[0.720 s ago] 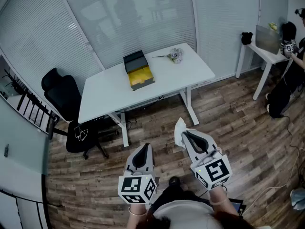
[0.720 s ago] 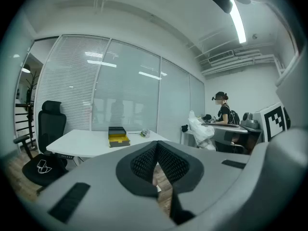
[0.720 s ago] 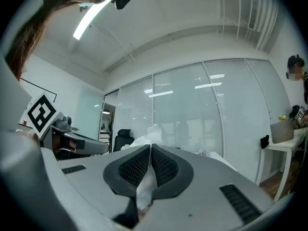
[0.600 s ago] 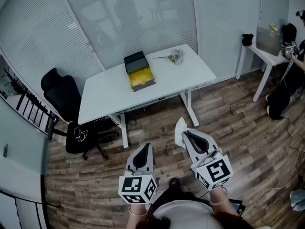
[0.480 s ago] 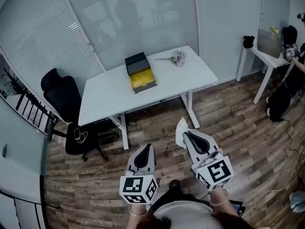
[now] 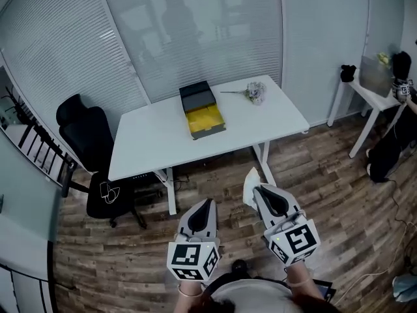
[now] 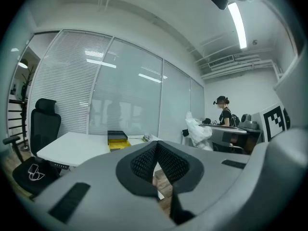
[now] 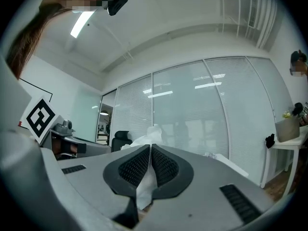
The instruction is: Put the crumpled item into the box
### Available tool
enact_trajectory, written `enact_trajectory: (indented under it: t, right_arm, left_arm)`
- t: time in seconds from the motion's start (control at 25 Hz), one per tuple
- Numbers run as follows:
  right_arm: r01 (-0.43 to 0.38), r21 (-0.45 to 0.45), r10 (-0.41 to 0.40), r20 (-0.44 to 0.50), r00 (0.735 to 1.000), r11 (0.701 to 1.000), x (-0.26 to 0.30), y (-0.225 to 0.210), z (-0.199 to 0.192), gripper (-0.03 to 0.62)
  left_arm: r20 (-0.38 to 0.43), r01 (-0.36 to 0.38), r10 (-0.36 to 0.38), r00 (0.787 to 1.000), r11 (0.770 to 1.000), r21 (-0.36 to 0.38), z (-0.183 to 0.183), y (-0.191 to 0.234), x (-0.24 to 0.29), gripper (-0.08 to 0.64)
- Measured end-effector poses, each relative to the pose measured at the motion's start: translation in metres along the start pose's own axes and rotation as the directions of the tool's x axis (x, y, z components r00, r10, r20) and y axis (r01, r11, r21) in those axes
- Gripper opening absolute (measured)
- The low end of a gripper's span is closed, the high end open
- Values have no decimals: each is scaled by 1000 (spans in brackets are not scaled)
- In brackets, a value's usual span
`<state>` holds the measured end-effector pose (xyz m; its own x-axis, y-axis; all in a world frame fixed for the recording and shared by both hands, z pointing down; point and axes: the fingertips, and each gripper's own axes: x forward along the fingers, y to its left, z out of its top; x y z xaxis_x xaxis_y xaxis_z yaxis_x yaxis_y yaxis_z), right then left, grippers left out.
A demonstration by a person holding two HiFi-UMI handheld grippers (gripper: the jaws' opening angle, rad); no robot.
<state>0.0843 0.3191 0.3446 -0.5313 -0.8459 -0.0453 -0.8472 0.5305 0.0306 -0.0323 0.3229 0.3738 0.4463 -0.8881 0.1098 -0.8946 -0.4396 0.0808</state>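
The crumpled white paper (image 6: pixel 249 186) is pinched in my right tool (image 6: pixel 258 191), low in the frame and right of centre, above the wooden floor (image 6: pixel 326 175). In the right gripper view the jaws are closed tight on it: the sheet runs down through the slit between the pads, and its crumpled end sticks out beyond the tips. My left tool (image 6: pixel 207 204) sits just left of it, at about the same height. Its jaws are pressed together with nothing between them.

The box (image 6: pixel 203 109) stands well apart from both tools, on the white table (image 6: pixel 150 142) in the upper middle of the frame. It is open, with a black lid part toward the window blinds and a yellow inside. A small pale bundle (image 6: pixel 255 91) with a thin stem lies on the table to the box's right. A black office chair (image 6: pixel 88 132) stands at the table's left end.
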Motion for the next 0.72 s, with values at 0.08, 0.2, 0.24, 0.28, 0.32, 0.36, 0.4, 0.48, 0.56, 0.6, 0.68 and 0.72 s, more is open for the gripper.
enact_trajectory:
  t: [0.08, 0.2, 0.24, 0.28, 0.32, 0.36, 0.4, 0.48, 0.56, 0.6, 0.68, 0.72]
  right_arm:
    - [-4, -6, 4, 5, 1000, 1000, 15, 3, 3, 37]
    - [-8, -19, 9, 8, 1000, 1000, 35, 7, 6, 37]
    - [-8, -22, 9, 8, 1000, 1000, 40, 8, 7, 37]
    - [-7, -26, 7, 7, 1000, 1000, 44, 9, 7, 37]
    - [-5, -29, 5, 5, 1000, 1000, 48, 10, 7, 37]
    - [-1, -33, 1, 3, 1000, 999, 52, 10, 7, 37]
    - [3, -37, -3, 2, 1000, 999, 55, 11, 7, 37]
    - [10, -42, -11, -2, 1000, 999, 63, 13, 8, 37]
    - [15, -44, -16, -7, 1000, 999, 68, 13, 7, 37]
    - [17, -43, -18, -10, 1000, 999, 71, 12, 6, 37]
    - [21, -41, -22, -16, 1000, 999, 75, 11, 5, 37]
    - [22, -41, -23, -18, 1000, 999, 77, 11, 4, 37]
  left_arm:
    - [5, 4, -4, 1000, 1000, -5, 2, 10, 6, 15]
    - [14, 12, -12, 1000, 1000, -8, 6, 22, 13, 15]
    - [17, 14, -14, 1000, 1000, -7, 8, 26, 15, 15]
    - [20, 16, -16, 1000, 1000, -7, 9, 29, 16, 15]
    - [23, 18, -18, 1000, 1000, -7, 10, 33, 17, 15]
    - [24, 21, -21, 1000, 1000, -8, 11, 37, 18, 15]
    - [24, 23, -23, 999, 1000, -9, 11, 41, 19, 15]
    - [25, 27, -27, 999, 1000, -10, 14, 49, 22, 15]
    - [27, 30, -30, 999, 999, -11, 16, 55, 25, 15]
    - [28, 32, -31, 999, 999, -12, 16, 58, 27, 15]
    - [28, 36, -36, 999, 999, -15, 17, 61, 32, 15]
    - [27, 39, -39, 999, 999, -17, 17, 62, 35, 15]
